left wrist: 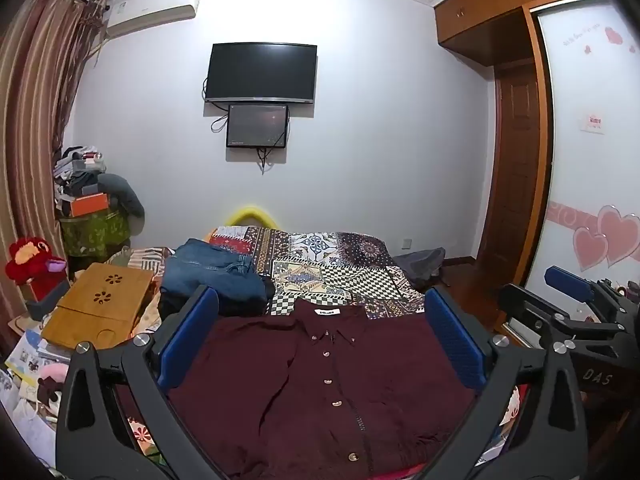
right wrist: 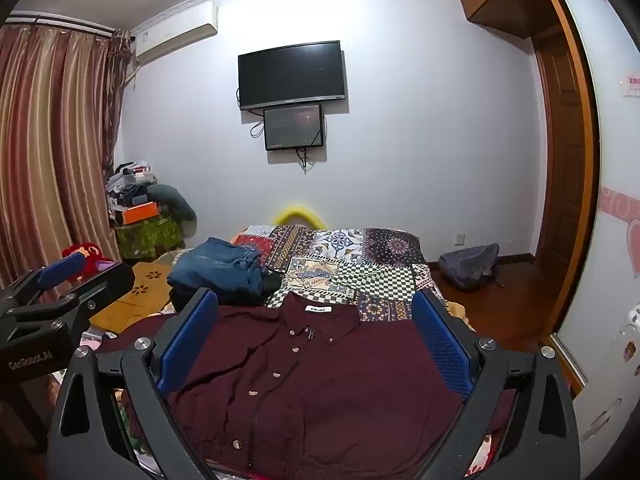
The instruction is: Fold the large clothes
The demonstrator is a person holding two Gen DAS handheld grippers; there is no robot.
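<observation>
Both tongs, left tongs (left wrist: pixel 322 336) and right tongs (right wrist: pixel 314 338), gape wide above a maroon shirt (left wrist: pixel 320 392) spread on the bed's patchwork quilt (left wrist: pixel 340 268); folded jeans (left wrist: pixel 212 272) beyond, 2 screens (left wrist: pixel 260 73) on the wall.

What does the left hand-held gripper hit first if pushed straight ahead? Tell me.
Probably nothing close: the left hand-held gripper, open, points level over the maroon shirt and patchwork bedspread. Straight on lies the far wall, though depth is unclear.
</observation>
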